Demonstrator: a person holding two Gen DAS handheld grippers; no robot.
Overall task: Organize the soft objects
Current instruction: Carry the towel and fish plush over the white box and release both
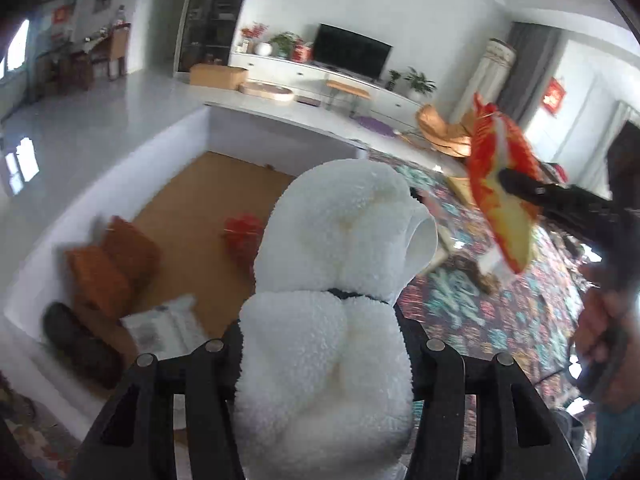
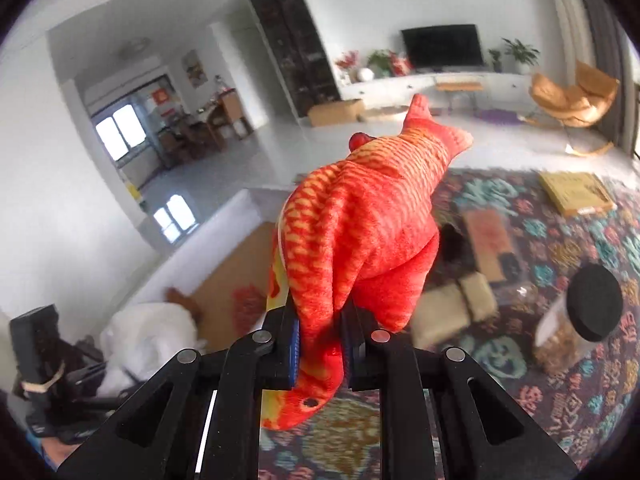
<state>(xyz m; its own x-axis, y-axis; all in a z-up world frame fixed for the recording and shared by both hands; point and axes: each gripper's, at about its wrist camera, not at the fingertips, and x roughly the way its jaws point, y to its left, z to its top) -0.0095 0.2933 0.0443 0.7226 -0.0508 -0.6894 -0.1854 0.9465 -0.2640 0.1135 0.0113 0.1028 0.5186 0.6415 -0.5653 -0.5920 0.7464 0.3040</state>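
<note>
white fleece plush toy (image 1: 332,320) clamped in the left hand-held gripper (image 1: 324,344), held above a white-walled box (image 1: 120,168) with orange and red soft items inside; right hand-held gripper (image 2: 320,344) clamped on a red-orange plush fish (image 2: 360,224), raised over the patterned rug (image 2: 560,380), right of the box

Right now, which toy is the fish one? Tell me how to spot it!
Find the big white box with the brown floor, beside the colourful rug. Above the rug, the right gripper holds the fish toy in its jaws. It is bright orange-red with scales and a tail, unlike the fluffy white plush nearby.
</note>
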